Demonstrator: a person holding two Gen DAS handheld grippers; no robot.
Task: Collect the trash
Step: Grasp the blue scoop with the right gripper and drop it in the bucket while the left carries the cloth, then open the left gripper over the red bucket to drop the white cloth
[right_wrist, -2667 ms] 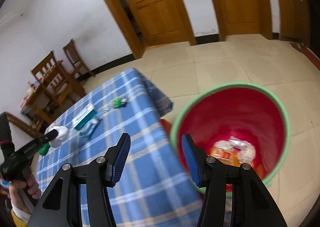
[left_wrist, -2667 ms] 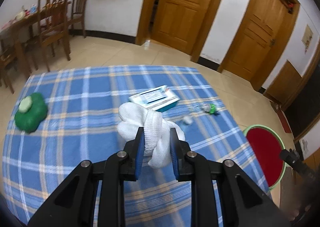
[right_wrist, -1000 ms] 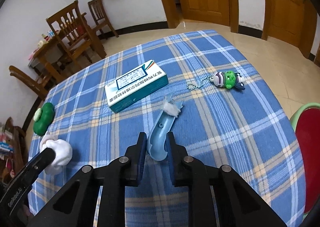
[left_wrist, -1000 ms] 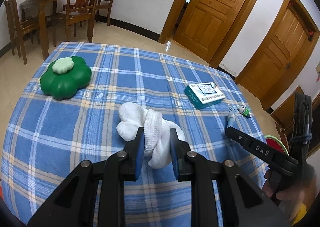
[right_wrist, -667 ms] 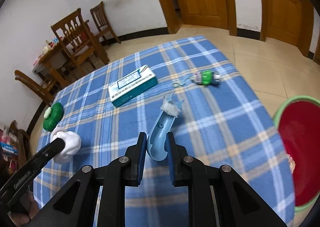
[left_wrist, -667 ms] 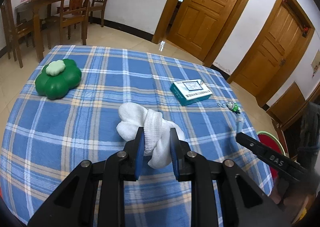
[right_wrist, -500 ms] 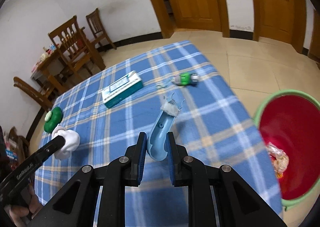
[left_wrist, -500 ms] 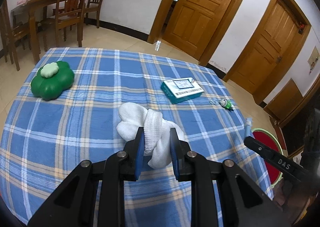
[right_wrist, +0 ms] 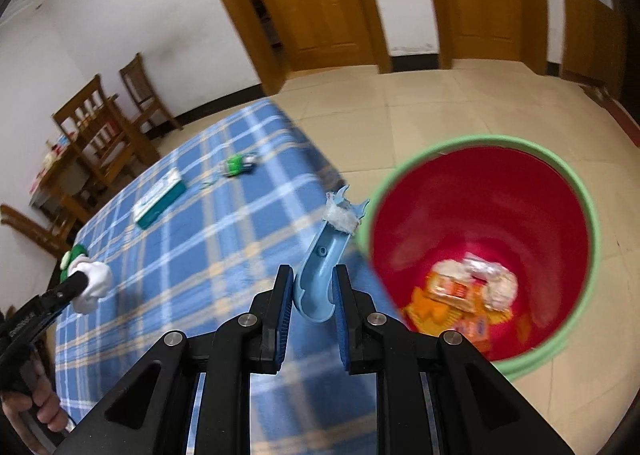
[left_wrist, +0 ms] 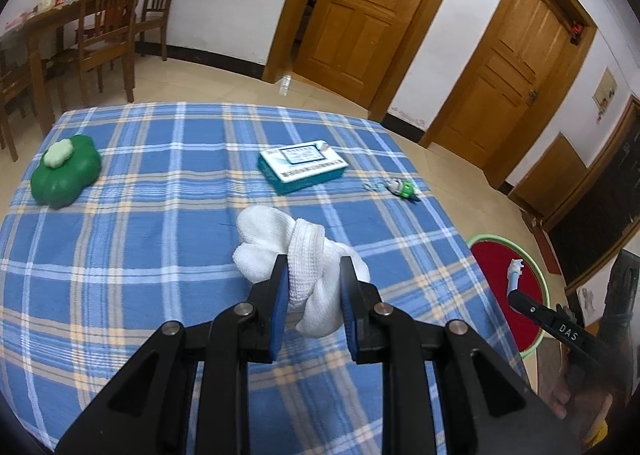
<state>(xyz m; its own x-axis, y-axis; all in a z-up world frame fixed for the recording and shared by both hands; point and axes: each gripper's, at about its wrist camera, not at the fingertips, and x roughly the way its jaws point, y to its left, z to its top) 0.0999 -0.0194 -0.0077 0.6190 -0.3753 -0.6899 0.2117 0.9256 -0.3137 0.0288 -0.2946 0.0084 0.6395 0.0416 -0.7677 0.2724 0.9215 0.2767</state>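
My left gripper [left_wrist: 314, 297] is shut on a bundled white sock [left_wrist: 292, 239] and holds it above the blue plaid table [left_wrist: 140, 247]. My right gripper [right_wrist: 310, 297] is shut on a curved light-blue plastic piece [right_wrist: 320, 267] with white fluff at its tip, held at the table's edge beside the red bin with a green rim [right_wrist: 480, 231]. The bin holds orange wrappers and crumpled paper [right_wrist: 464, 291]. In the left wrist view the blue piece [left_wrist: 513, 275] hangs over the bin [left_wrist: 500, 255].
On the table lie a teal and white box [left_wrist: 302, 167], a green clover-shaped case [left_wrist: 64, 171] and a small green toy on a chain [left_wrist: 402, 187]. Wooden chairs [left_wrist: 112, 23] and a dining table stand far left. Wooden doors [left_wrist: 356, 15] line the back wall.
My right gripper has carried the blue piece from above the table's middle rightward to the bin's rim. My left gripper has kept the sock and shifted little.
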